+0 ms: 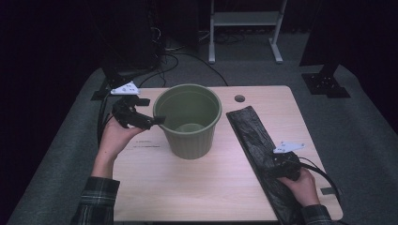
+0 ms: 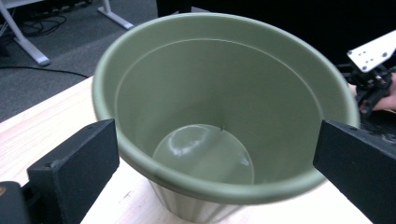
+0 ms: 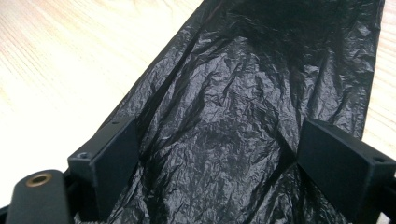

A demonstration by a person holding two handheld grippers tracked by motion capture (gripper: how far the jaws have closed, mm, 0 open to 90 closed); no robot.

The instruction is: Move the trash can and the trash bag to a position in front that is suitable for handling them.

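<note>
So I've got the round olive-green plastic bucket (image 1: 188, 119) standing upright near the middle of the light wooden worktop (image 1: 197, 187), nothing inside it as far as I can see down to the bottom. My left claw (image 1: 159, 120) is right at the bucket's left rim, jaws spread wide; in the left gripper view they sit either side of the near rim without pinching it. Over on the right, a long flat crinkled black plastic bag (image 1: 253, 136) lies stretched out on the worktop, running from beside the bucket back toward the near edge. My right claw (image 1: 281, 164) is down over the bag's near part, also wide open, with the bag lying between the jaws in the right gripper view. Can't tell if the jaws touch the plastic.
</note>
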